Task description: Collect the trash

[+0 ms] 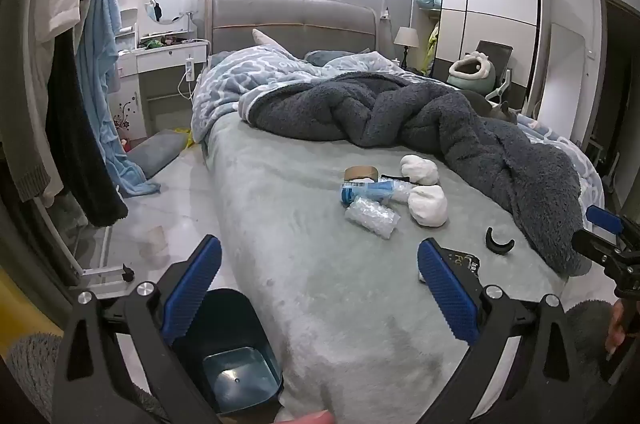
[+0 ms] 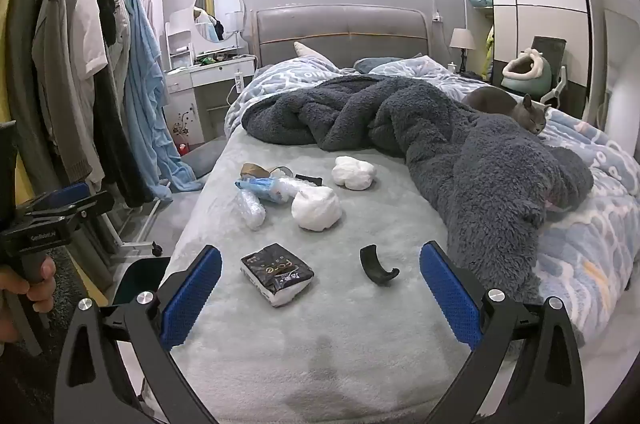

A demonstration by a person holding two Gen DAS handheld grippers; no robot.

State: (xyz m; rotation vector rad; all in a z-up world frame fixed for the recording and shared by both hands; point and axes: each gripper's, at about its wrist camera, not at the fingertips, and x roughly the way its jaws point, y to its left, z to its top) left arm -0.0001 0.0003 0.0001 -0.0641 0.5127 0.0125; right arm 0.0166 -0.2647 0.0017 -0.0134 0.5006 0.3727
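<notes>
Right wrist view has the right gripper (image 2: pixel 320 284) spread as wide as it goes with nothing in it, hanging over the foot of the bed (image 2: pixel 320 364) where a black tissue pack (image 2: pixel 277 273) and a curved black plastic piece (image 2: pixel 376 264) lie between its fingers. Further up sit two white wads (image 2: pixel 316 210), a crushed bottle (image 2: pixel 251 208) and a blue wrapper (image 2: pixel 262 189). Left gripper (image 1: pixel 320 288) is just as wide and empty, with the dark bin (image 1: pixel 232 356) on the floor right beside the bed's corner.

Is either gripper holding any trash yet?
No: the left gripper and right gripper both stand open and empty above the bed, with the trash lying untouched.
</notes>
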